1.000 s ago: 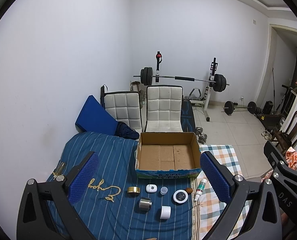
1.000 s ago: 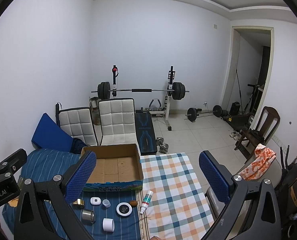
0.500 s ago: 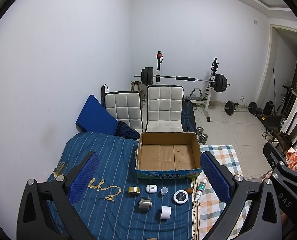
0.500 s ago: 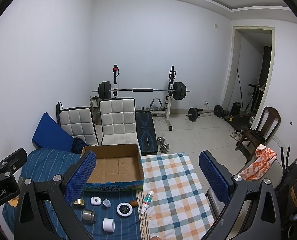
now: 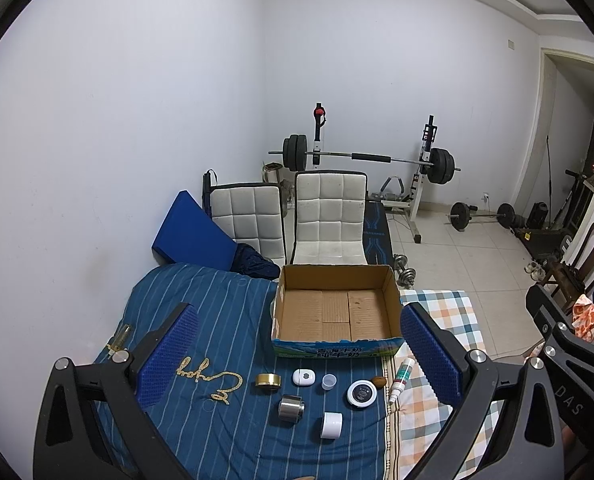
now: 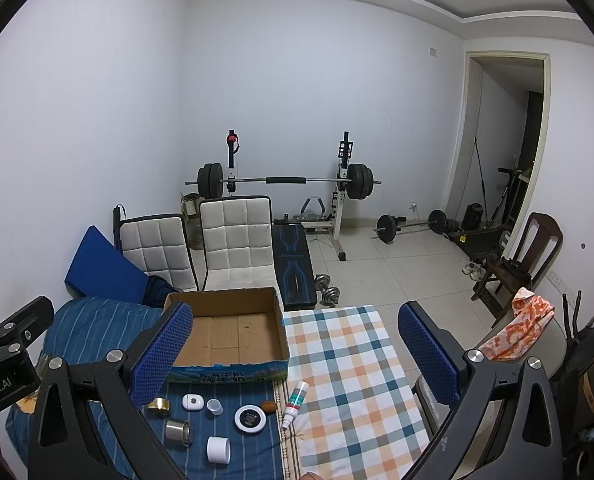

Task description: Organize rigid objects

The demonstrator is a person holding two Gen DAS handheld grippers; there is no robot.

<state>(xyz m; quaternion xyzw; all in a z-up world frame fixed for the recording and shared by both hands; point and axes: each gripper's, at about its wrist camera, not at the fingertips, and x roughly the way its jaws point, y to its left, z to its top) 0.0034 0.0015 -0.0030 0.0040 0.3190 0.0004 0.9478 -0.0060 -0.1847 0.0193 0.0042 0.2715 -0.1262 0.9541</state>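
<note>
An empty cardboard box (image 5: 337,312) stands on the blue striped cloth (image 5: 217,312); it also shows in the right wrist view (image 6: 233,332). In front of it lie several small items: a gold ring (image 5: 268,380), a white case (image 5: 303,377), a clear cap (image 5: 329,381), a round black-and-white disc (image 5: 361,394), a brown nut (image 5: 379,381), a white tube (image 5: 401,378), a metal cylinder (image 5: 291,408) and a white cylinder (image 5: 331,425). My left gripper (image 5: 297,364) is open above them, holding nothing. My right gripper (image 6: 293,360) is open and empty, above the tube (image 6: 295,399).
A checked cloth (image 6: 349,364) covers the right part of the surface. Two white padded chairs (image 5: 329,216) and a blue cushion (image 5: 193,236) stand behind the box. A barbell rack (image 5: 377,160) is at the far wall. A wooden chair (image 6: 533,248) stands at right.
Both views have shifted very slightly; the objects and both open grippers stay as they were.
</note>
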